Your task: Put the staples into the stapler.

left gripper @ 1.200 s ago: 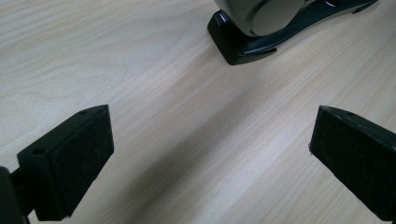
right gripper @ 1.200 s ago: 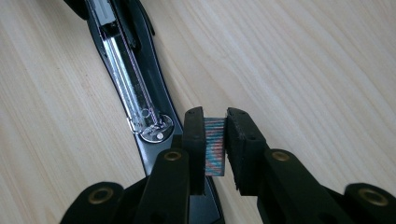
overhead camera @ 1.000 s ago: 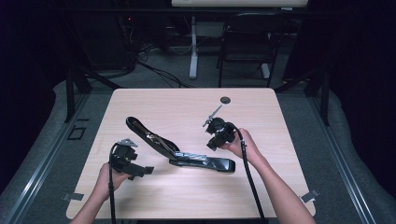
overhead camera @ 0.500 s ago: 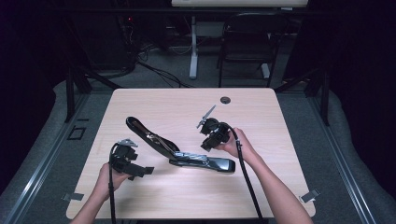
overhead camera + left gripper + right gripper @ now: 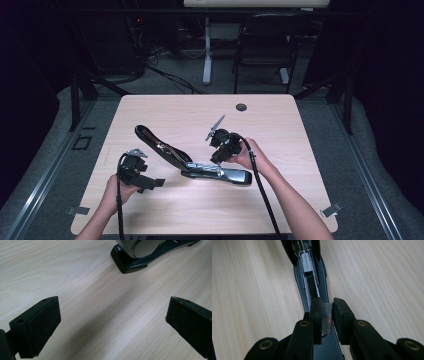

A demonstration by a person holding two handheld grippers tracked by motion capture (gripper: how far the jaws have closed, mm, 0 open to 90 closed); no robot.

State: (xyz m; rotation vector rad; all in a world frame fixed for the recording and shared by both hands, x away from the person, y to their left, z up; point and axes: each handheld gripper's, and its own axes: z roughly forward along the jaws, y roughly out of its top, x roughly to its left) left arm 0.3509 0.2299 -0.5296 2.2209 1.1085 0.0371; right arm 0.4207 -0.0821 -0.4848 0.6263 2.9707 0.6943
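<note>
Near the middle of the pale wooden worktop [image 5: 165, 112], a black-and-silver stapler [image 5: 200, 167] lies hinged wide open, its lid angled toward the left edge. Directly above its exposed metal channel [image 5: 310, 281], the right gripper [image 5: 327, 316] pinches a shiny strip of staples [image 5: 326, 318] between nearly closed jaws. Toward the front-left corner, the left gripper [image 5: 110, 322] stands wide open and empty, the stapler's end beyond its jaws.
</note>
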